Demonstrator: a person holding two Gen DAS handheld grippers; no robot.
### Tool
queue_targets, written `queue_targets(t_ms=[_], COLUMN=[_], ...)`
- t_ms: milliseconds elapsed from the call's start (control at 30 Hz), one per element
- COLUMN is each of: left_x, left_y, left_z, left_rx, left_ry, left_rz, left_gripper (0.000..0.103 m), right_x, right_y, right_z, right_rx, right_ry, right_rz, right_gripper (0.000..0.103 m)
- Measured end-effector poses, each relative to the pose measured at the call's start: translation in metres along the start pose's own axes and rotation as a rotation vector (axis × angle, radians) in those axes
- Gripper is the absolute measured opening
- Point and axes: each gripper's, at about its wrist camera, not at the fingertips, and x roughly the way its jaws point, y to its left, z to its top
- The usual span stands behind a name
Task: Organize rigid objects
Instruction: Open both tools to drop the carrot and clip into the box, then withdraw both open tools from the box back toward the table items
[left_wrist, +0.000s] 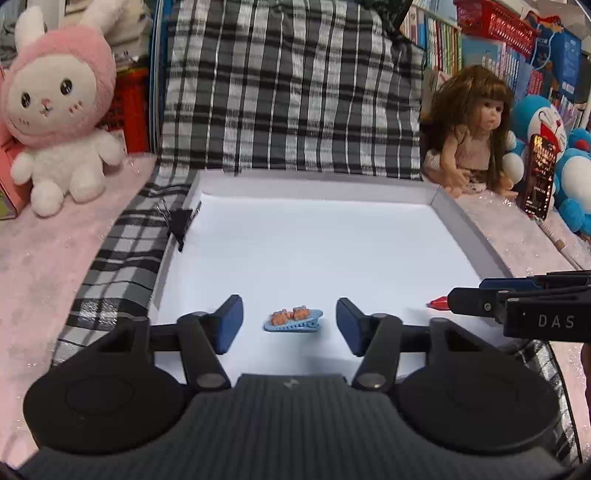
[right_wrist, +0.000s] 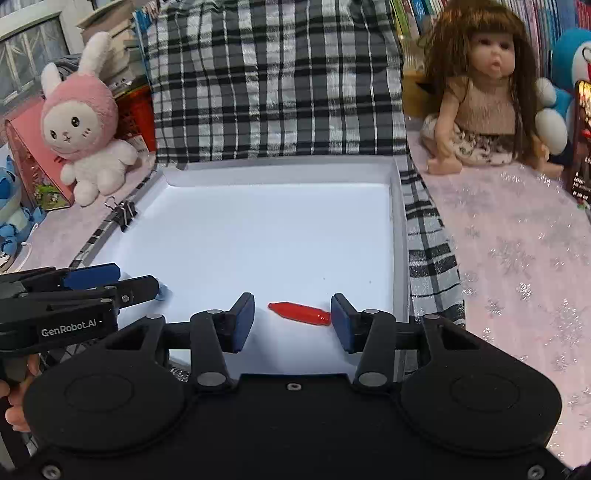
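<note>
A blue hair clip (left_wrist: 293, 319) with two small orange figures on top lies flat on the floor of the white shallow box (left_wrist: 466, 232). My left gripper (left_wrist: 288, 302) stands open around the clip, with a clear gap to each pad. A red bottle-shaped piece (right_wrist: 300, 313) lies on the same box floor (right_wrist: 399, 236) near its right wall. My right gripper (right_wrist: 292, 297) is open over it; the piece's right end sits close to the right pad, and its left end is well clear of the left pad. Each gripper shows at the edge of the other's view (left_wrist: 480, 293) (right_wrist: 138, 282).
A black binder clip (left_wrist: 180, 226) (right_wrist: 125, 216) grips the box's left wall. A black-and-white plaid bag (left_wrist: 288, 92) stands behind the box. A pink rabbit plush (left_wrist: 59, 110) sits at the left; a doll (left_wrist: 476, 129) and blue plush toys (left_wrist: 543, 122) sit at the right on pink cloth.
</note>
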Motion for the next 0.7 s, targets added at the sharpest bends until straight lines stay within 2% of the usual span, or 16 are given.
queue_targets(t_ms=[133,400,633,700], left_x=[-0.018,-0.051,-0.078,-0.085], left_y=[-0.002,-0.005,-0.013,-0.015], left_z=[-0.002,-0.011,-0.028,-0.034], left_rx=[0.027,0.056,0.095,0.106], left_ry=[-0.049,-0.124,-0.184,-0.194], left_rz=[0.009,0.007,0.003,0.0], left_gripper=[0.084,0.091,0.103,0.103], right_x=[-0.014,-0.046,-0.072,-0.078], right_y=[0.003,0.008,0.015,0.018], right_z=[-0.003,-0.015,-0.034,-0.04], right_rx=[-0.013,-0.041,-0.077,-0.088], right_ry=[-0.038,-0.12,-0.192,-0.211], right_rz=[0.0,0.005,-0.004,-0.007], right_gripper=[0.049,0.061,0.07,0.074])
